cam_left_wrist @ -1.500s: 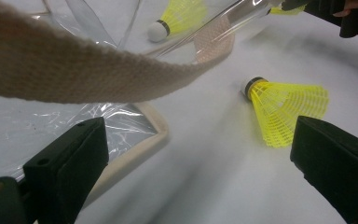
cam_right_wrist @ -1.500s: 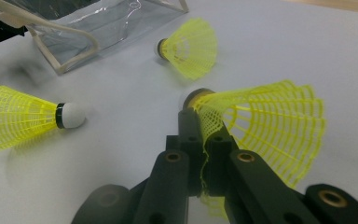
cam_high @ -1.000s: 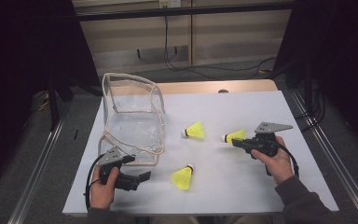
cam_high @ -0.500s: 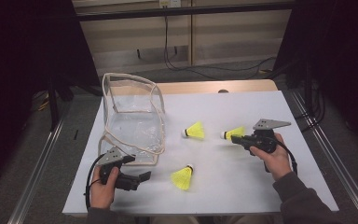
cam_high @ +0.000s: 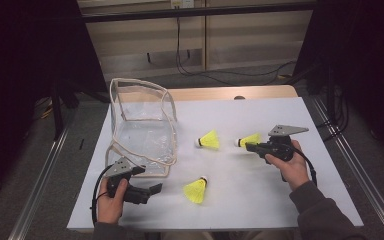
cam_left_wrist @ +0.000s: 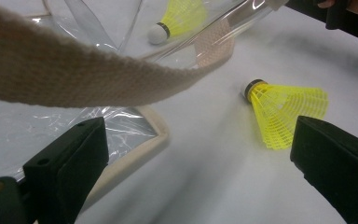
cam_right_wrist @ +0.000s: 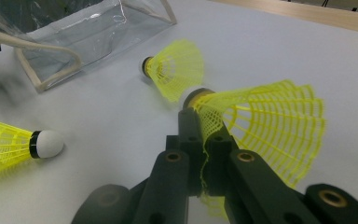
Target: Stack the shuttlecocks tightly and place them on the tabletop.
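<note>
Three yellow shuttlecocks are on a white table beside a clear plastic bag (cam_high: 142, 130) with beige trim. My right gripper (cam_high: 250, 147) is shut on the skirt of one shuttlecock (cam_high: 249, 140), whose cork points left toward the bag. In the right gripper view the jaws (cam_right_wrist: 200, 126) pinch that mesh skirt (cam_right_wrist: 270, 126). A second shuttlecock (cam_high: 209, 140) lies mid-table. The third (cam_high: 196, 190) lies near the front, just right of my left gripper (cam_high: 156, 189). That gripper is open, and in its own view (cam_left_wrist: 200, 154) this shuttlecock (cam_left_wrist: 286, 112) lies ahead near the right jaw.
The bag's beige strap (cam_left_wrist: 74, 74) hangs across the left gripper view, close above the jaws. The bag's open frame stands upright at the table's left. The table (cam_high: 260, 200) has bare white surface at the front right. Metal rails run along both sides.
My right gripper has shifted slightly toward the far side with the shuttlecock in it. The left gripper and the other two shuttlecocks have stayed put.
</note>
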Action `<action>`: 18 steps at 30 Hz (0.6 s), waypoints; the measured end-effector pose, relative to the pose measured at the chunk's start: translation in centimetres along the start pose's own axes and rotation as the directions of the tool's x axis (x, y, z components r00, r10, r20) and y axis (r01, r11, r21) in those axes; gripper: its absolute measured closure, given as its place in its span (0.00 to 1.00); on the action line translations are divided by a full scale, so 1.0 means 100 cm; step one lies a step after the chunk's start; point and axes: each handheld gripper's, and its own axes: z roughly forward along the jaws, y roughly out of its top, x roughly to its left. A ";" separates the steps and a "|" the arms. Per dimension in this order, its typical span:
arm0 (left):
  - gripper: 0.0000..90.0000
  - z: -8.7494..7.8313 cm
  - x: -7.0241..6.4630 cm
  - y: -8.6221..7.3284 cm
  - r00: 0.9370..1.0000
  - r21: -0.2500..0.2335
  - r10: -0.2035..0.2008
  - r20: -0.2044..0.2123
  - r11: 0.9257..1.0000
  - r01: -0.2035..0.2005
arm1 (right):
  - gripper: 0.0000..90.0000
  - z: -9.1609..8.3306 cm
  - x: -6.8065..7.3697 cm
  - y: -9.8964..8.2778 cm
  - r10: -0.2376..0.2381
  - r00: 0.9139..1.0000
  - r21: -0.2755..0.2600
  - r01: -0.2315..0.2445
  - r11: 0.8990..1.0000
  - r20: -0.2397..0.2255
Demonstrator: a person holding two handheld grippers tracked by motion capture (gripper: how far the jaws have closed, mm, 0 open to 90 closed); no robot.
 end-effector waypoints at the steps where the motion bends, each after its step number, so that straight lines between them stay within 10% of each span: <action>1: 0.05 0.000 0.000 0.000 1.000 -0.003 -0.002 -0.001 1.000 0.002 | 0.98 0.000 0.000 0.001 0.002 1.000 0.002 -0.002 1.000 -0.001; 18: 0.05 0.000 0.000 0.000 1.000 -0.001 0.002 0.002 1.000 -0.002 | 0.98 0.009 -0.001 0.006 -0.010 1.000 -0.003 0.010 1.000 0.008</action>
